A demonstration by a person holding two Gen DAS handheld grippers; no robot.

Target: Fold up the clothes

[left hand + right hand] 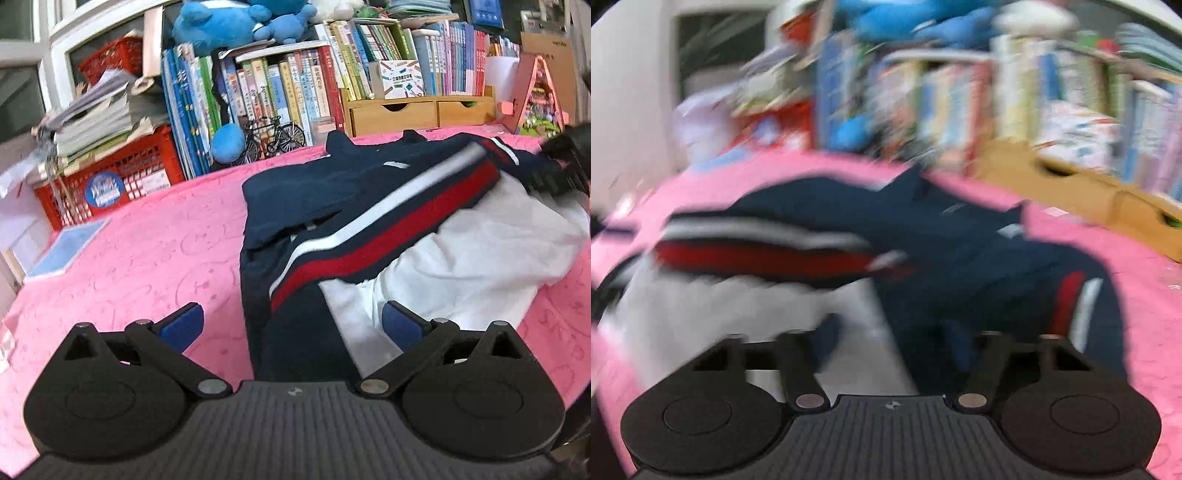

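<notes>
**Jacket between wide-spread jaws**

Blue-padded fingers of the left gripper stand wide apart, gripping nothing, with the near hem of the navy jacket lying between them. Right gripper is blurred; its jaws look spread over the jacket and seem empty. Bare pink tablecloth lies open to the left; books and a red crate border the far edge. White lining shows beside red and white stripes.
</notes>
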